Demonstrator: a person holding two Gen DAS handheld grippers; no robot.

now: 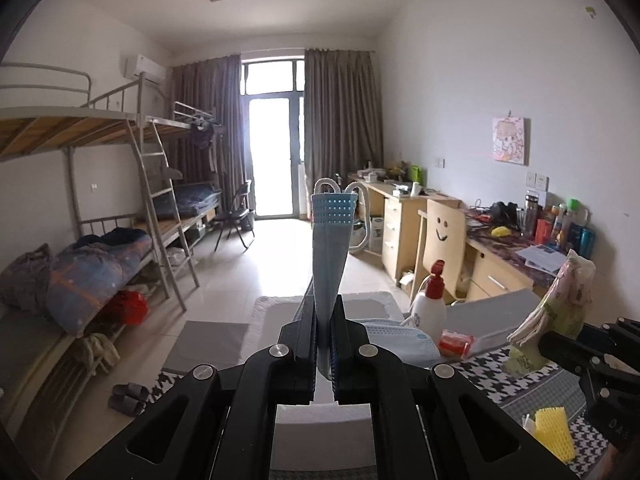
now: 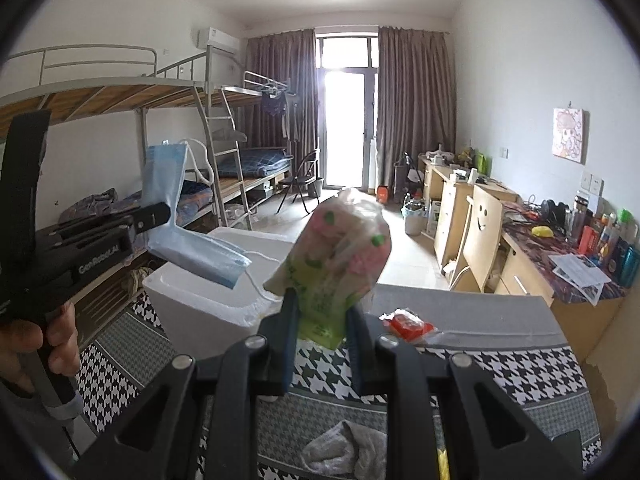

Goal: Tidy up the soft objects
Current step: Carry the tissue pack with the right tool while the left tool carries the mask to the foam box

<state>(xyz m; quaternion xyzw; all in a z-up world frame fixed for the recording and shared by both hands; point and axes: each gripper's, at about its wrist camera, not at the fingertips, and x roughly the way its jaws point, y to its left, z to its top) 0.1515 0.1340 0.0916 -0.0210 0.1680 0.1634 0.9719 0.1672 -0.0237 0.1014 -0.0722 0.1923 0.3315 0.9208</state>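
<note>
The left gripper (image 1: 325, 344), at the bottom centre of its view, was clenched on a folded pale blue face mask (image 1: 330, 256) standing upright between its pads. The right gripper (image 2: 322, 320) grasped a crinkled green-and-pink plastic packet (image 2: 340, 256), lifted at frame centre. Behind the left gripper, a white foam box (image 2: 200, 304) held another blue mask (image 1: 404, 340). A grey cloth (image 2: 344, 448) lay on the houndstooth-patterned cover (image 2: 500, 372) at lower centre. Open tiled floor (image 1: 256, 264) stretched beyond the cover's far edge.
</note>
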